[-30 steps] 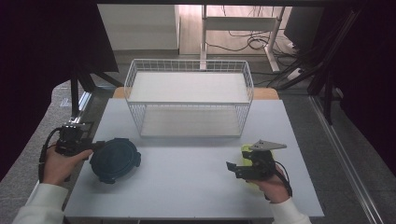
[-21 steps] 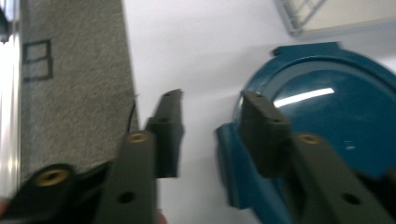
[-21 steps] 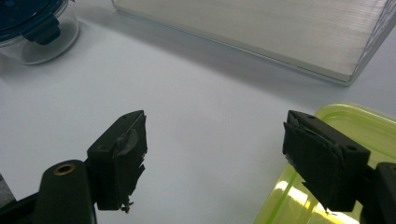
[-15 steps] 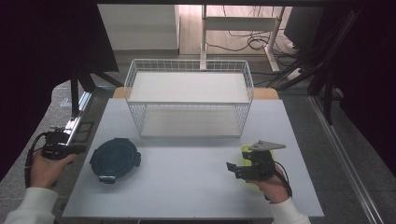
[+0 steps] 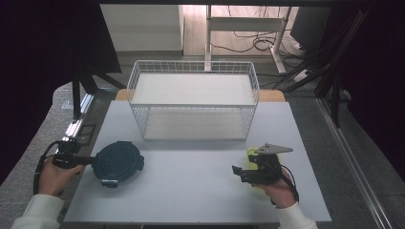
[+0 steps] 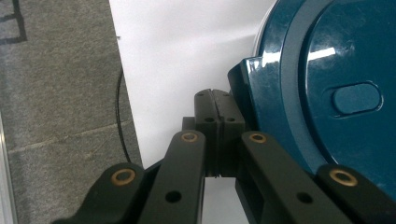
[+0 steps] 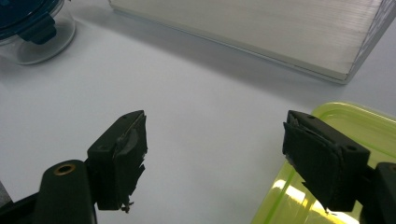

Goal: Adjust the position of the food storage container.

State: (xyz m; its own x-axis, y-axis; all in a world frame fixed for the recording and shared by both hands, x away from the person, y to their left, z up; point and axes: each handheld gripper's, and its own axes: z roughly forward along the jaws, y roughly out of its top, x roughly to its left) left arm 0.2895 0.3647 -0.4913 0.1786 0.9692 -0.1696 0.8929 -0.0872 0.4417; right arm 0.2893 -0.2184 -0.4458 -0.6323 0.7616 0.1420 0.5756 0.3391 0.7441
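Note:
A round container with a dark blue lid [image 5: 117, 162] sits at the table's front left. My left gripper [image 5: 91, 161] lies level at its left rim. In the left gripper view the jaws are shut, pads [image 6: 205, 114] pressed together, beside the blue lid's [image 6: 327, 93] latch tab with nothing between them. My right gripper [image 5: 241, 172] is at the front right, open. A yellow-green container [image 5: 252, 155] lies just behind it. In the right gripper view my right gripper [image 7: 215, 149] spans bare table, the yellow-green container [image 7: 373, 126] lies under its right jaw, and the blue-lidded container [image 7: 28, 18] is far off.
A white wire basket [image 5: 193, 100] with a pale floor stands at the middle back of the white table [image 5: 191, 191]; its base [image 7: 261, 28] shows ahead of my right gripper. Grey floor [image 6: 56, 93] borders the table's left edge.
My left gripper drew back to the left off the blue container, then came right again to its rim. The container and the right gripper have stayed put.

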